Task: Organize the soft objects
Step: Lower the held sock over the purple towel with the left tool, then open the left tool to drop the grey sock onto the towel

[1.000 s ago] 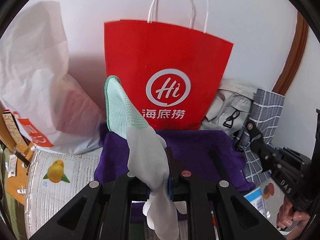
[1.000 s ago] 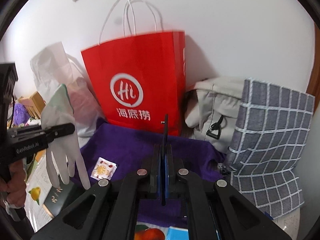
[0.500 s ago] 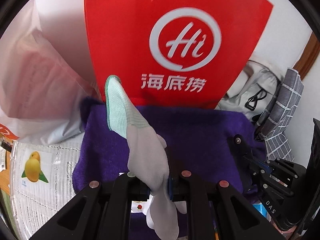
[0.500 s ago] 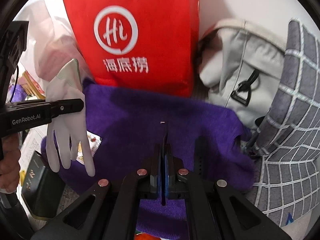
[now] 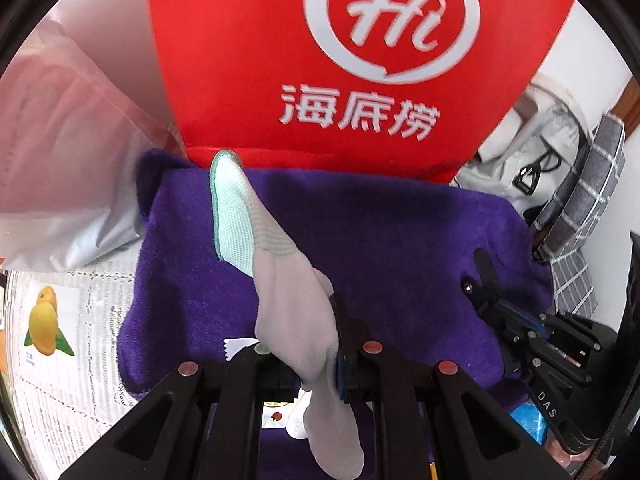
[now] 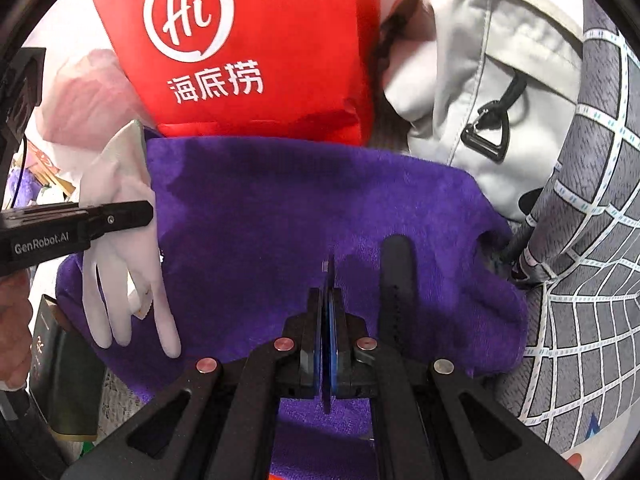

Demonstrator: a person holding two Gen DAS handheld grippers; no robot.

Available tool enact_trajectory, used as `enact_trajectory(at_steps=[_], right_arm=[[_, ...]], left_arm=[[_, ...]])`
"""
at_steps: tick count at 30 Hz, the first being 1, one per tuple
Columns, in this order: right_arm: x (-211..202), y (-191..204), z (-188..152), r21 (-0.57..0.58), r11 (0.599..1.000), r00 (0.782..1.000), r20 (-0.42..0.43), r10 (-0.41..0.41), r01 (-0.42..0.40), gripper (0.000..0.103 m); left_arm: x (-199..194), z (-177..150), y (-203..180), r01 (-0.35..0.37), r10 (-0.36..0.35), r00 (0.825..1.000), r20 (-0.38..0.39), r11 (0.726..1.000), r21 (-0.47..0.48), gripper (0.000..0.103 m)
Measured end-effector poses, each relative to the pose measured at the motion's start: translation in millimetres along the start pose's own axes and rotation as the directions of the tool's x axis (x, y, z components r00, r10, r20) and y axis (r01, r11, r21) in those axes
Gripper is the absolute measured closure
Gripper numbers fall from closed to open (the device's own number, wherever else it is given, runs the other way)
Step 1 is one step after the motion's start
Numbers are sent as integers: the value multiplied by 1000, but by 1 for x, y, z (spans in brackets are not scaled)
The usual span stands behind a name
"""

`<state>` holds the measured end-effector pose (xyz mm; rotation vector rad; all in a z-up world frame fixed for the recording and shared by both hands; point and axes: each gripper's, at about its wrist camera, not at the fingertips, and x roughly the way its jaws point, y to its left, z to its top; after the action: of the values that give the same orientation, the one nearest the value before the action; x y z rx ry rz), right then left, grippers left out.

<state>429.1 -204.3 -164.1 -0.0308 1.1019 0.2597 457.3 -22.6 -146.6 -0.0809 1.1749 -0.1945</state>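
Note:
A white knit glove (image 5: 288, 300) with a pale green cuff hangs in my left gripper (image 5: 320, 320), which is shut on its palm; the left finger is hidden behind the fabric. The right wrist view shows the same glove (image 6: 120, 240) dangling fingers-down from the left gripper (image 6: 132, 214), over the left edge of a purple towel (image 6: 280, 208). The purple towel (image 5: 400, 240) lies spread flat below both grippers. My right gripper (image 6: 329, 264) is shut with nothing in it and points down at the towel's middle. It also shows at the right as the right gripper (image 5: 484, 272).
A red paper bag (image 5: 360, 60) stands right behind the towel. A white plastic bag (image 5: 60, 160) is at its left, a pale grey backpack (image 6: 480, 80) and a grey checked cloth (image 6: 580, 260) at its right. A small sachet (image 5: 240, 346) lies on the towel, a dark box (image 6: 64, 380) beside it.
Both grippers have sunk and tipped down toward the purple towel, which now fills both views. The glove stays clamped in the left gripper. The right gripper stays shut.

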Motion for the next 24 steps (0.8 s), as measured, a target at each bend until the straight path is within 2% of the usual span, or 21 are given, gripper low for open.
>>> enact_trajectory(at_steps=[6,21,23,24], right_arm=[[3,6,1,-16,1000,1000,0,-5,5,100],[-1,5,4,-10,999,999,1,-38,38,99],[-4,6,5,-5,999,999,9,-42,42,97],[-6,5,5,-2,999,999,12,-44,45,91]], left_arm=[[12,-1,-7,-7,7,1000,-19,1000,7,91],[18,-1,-2,-8,8,1000,-4,1000,-17,90],[15,-1,1,-6,6,1000,3,1000,-22,85],[14,-1,2,-8,8,1000,9,1000,-25,83]])
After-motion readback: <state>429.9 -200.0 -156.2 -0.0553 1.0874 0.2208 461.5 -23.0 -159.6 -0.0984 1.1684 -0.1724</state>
